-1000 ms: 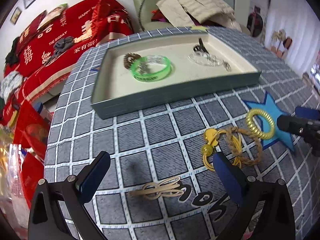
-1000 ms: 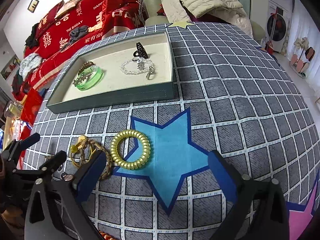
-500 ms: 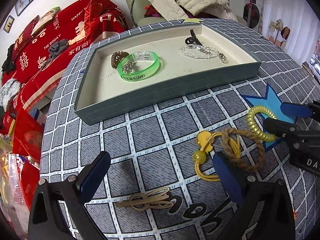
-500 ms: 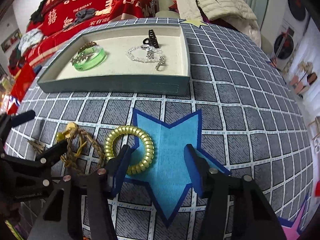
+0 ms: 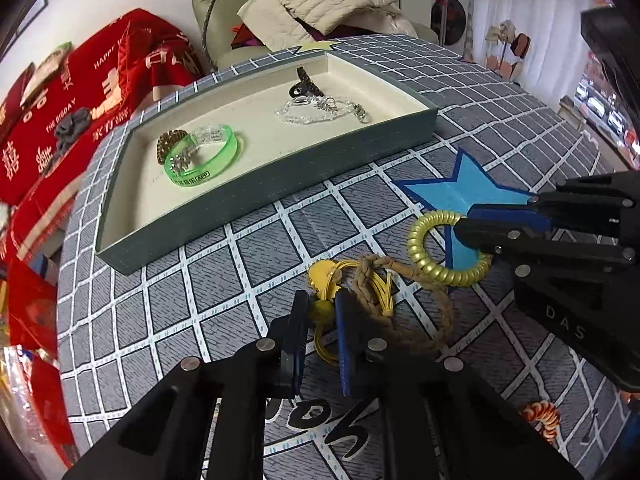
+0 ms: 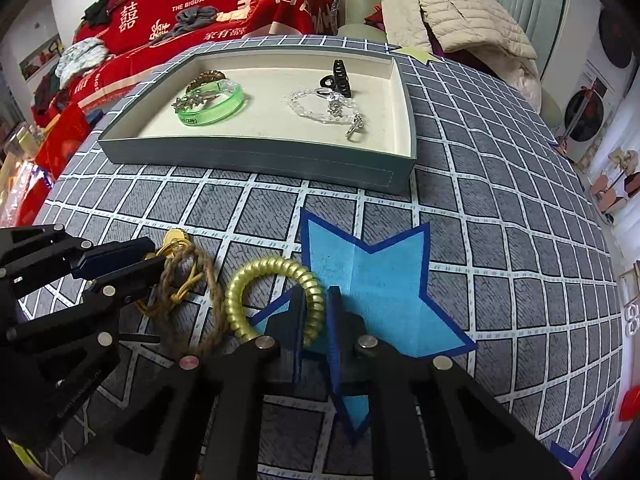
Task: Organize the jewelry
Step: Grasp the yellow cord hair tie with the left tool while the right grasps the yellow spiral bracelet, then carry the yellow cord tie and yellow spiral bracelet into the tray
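Note:
A grey tray point(image 5: 280, 196) point(image 6: 256, 160) holds a green bangle point(image 5: 204, 158) point(image 6: 212, 106), a brown hair tie, a clear bead chain point(image 5: 320, 110) point(image 6: 328, 108) and a black claw clip point(image 6: 340, 76). On the checked cloth, my left gripper point(image 5: 322, 312) point(image 6: 120, 264) is shut on a yellow cord with a bead point(image 5: 320, 308), tangled with a braided brown rope loop point(image 5: 400, 304) point(image 6: 192, 300). My right gripper point(image 6: 312, 304) point(image 5: 472, 224) is shut on the gold spiral hair tie point(image 6: 276, 276) point(image 5: 436, 268), which lies on a blue star patch.
The checked cloth point(image 6: 500, 208) covers a round table. An orange spiral item point(image 5: 538, 412) lies at the near right. A red blanket point(image 6: 220, 4) and a chair with a beige jacket point(image 6: 452, 12) stand beyond the table's far edge.
Both grippers were open and have closed: the left one moved right onto the yellow cord, the right one came down onto the gold spiral hair tie.

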`<control>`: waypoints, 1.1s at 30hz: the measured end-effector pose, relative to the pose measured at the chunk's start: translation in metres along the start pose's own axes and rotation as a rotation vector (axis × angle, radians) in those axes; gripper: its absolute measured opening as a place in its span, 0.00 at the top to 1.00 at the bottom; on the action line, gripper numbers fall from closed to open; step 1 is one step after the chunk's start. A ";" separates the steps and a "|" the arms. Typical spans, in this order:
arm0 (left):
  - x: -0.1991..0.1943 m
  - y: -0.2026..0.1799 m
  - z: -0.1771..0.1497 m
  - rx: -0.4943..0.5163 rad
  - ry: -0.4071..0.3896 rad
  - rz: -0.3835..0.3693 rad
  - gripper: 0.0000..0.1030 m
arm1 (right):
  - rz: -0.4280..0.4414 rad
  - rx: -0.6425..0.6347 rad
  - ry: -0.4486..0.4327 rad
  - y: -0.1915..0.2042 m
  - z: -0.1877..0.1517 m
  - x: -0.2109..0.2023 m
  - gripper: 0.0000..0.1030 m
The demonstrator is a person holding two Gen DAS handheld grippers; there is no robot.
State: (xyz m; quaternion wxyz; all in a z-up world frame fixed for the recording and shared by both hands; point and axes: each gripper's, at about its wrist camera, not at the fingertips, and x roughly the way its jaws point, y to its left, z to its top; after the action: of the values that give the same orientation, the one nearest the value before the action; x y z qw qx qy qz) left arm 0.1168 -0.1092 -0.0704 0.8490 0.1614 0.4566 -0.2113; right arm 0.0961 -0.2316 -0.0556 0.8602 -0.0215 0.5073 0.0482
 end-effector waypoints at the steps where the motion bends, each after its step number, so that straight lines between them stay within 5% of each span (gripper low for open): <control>1: -0.001 0.002 -0.001 -0.011 0.001 -0.006 0.67 | -0.001 0.003 -0.002 0.000 -0.001 -0.001 0.90; 17: -0.045 0.044 0.002 -0.155 -0.124 -0.038 0.67 | 0.036 0.092 -0.091 -0.027 0.001 -0.038 0.90; 33: -0.065 0.090 0.049 -0.224 -0.236 -0.030 0.67 | 0.106 0.112 -0.185 -0.029 0.062 -0.064 0.90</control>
State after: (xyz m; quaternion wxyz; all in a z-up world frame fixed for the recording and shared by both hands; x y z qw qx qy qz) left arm 0.1654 -0.0414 0.0176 0.9062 0.0328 0.3768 -0.1892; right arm 0.1227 -0.2592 0.0299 0.8994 0.0580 0.4281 0.0669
